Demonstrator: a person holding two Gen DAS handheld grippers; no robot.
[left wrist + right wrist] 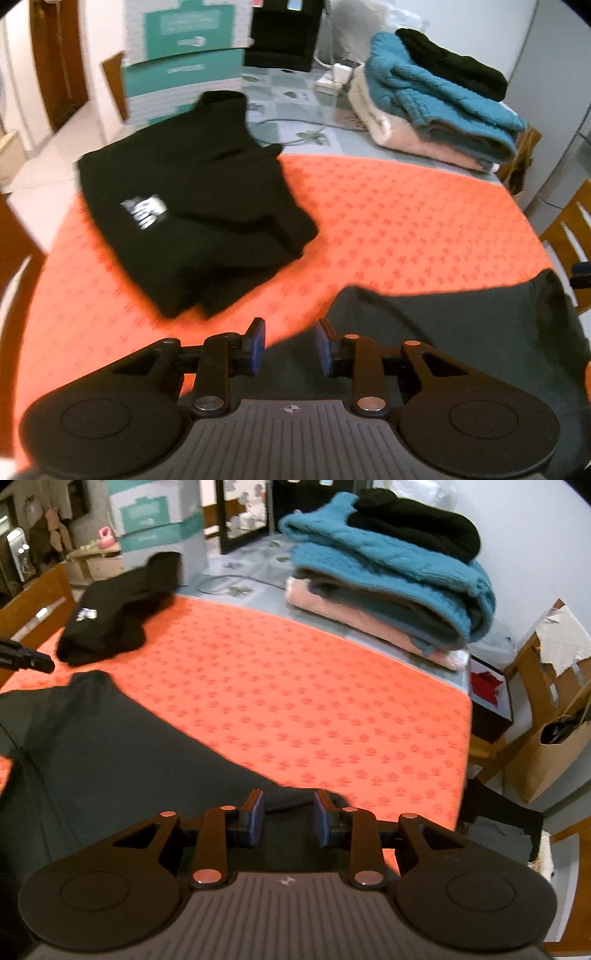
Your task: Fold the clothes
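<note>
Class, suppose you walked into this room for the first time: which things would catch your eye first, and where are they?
The bright orange cloth covering the table hits first. On its far left lies a folded black top with a white logo, and a dark grey garment is spread at the near edge, under both grippers. At the far right sits a stack of folded clothes, teal and black over pink.

Count, visible items:
- Dark grey garment (110, 746), spread on orange mat (295, 686): one.
- Folded black garment with white logo (192, 221): one.
- Stack of folded clothes (388, 572): one stack; layers seen: black, teal, grey, pink.
- Teal-and-white boxes (184, 59): two, stacked.
</note>
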